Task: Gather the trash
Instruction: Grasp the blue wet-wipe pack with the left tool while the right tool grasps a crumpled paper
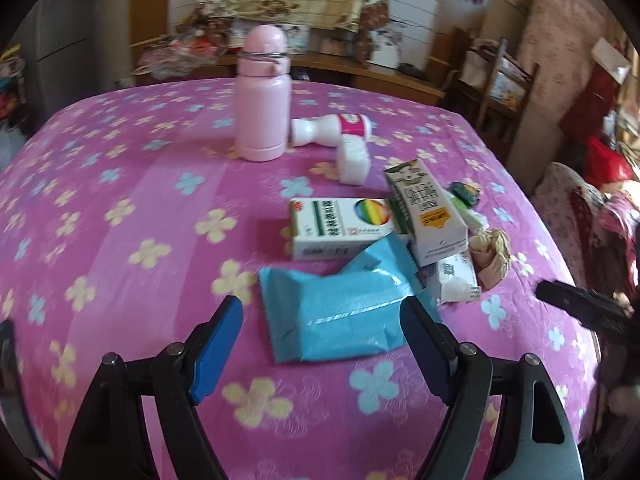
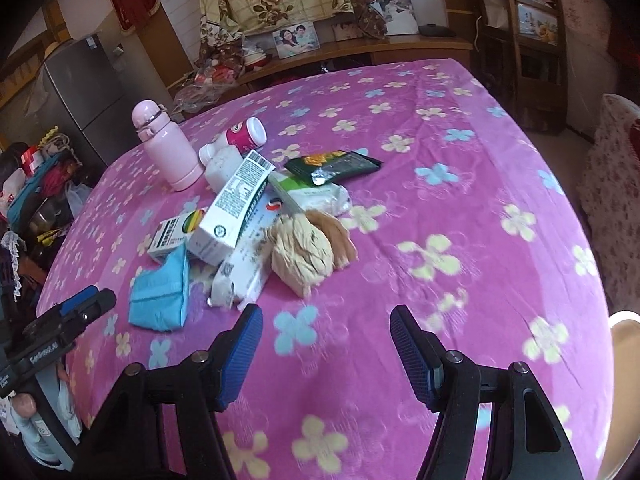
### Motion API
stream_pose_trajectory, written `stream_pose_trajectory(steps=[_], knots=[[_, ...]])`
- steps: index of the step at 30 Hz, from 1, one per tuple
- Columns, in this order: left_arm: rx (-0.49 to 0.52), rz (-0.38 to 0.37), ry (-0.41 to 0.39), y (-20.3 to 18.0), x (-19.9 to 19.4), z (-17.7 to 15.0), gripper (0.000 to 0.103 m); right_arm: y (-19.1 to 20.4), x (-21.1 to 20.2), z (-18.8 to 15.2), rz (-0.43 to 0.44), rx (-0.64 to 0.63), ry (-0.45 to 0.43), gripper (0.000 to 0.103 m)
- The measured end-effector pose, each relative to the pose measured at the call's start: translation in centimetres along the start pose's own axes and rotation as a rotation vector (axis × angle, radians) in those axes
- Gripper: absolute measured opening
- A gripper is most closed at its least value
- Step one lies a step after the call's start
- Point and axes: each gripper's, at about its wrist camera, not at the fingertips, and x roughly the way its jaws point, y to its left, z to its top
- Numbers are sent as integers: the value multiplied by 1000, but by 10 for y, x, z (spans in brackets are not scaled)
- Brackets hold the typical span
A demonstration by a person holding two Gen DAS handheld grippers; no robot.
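Trash pile on floral pink table cover | blue wrapper nearest, overlapping rainbow box | milk carton leaning on pile | crumpled tan paper beside | pink flask upright, lid closed, contents unseen | left gripper jaws apart, empty | right gripper jaws apart, empty

Soft printed cloth cover, glossy pink bottle, crinkled blue plastic wrapper, cardboard cartons.
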Motion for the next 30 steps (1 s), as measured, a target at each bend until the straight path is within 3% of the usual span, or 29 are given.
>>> stream_pose_trajectory(steps=[10, 14, 18, 20, 21, 22, 24, 30], knots=[[293, -78, 97, -18, 46, 17, 81, 9, 46, 30, 24, -22, 28, 70], [340, -87, 156, -21, 66, 19, 81, 10, 58, 35, 20, -33, 43, 70], [316, -103, 183, -24, 67, 16, 81, 7, 64, 34, 15, -26, 53, 70], [305, -106, 182, -25, 62, 9, 72, 5, 64, 31, 10, -26, 49, 58], [308, -95, 182, -27, 59, 5, 62, 3, 63, 29, 15, -27, 52, 37], [319, -76, 172, -28, 55, 2, 49, 2, 61, 26, 21, -25, 56, 36], [325, -71, 174, -30, 47, -5, 36, -1, 53, 22, 35, -26, 48, 32], [257, -125, 184, -30, 25, -17, 33, -3, 10, 6, 71, -43, -13, 30]])
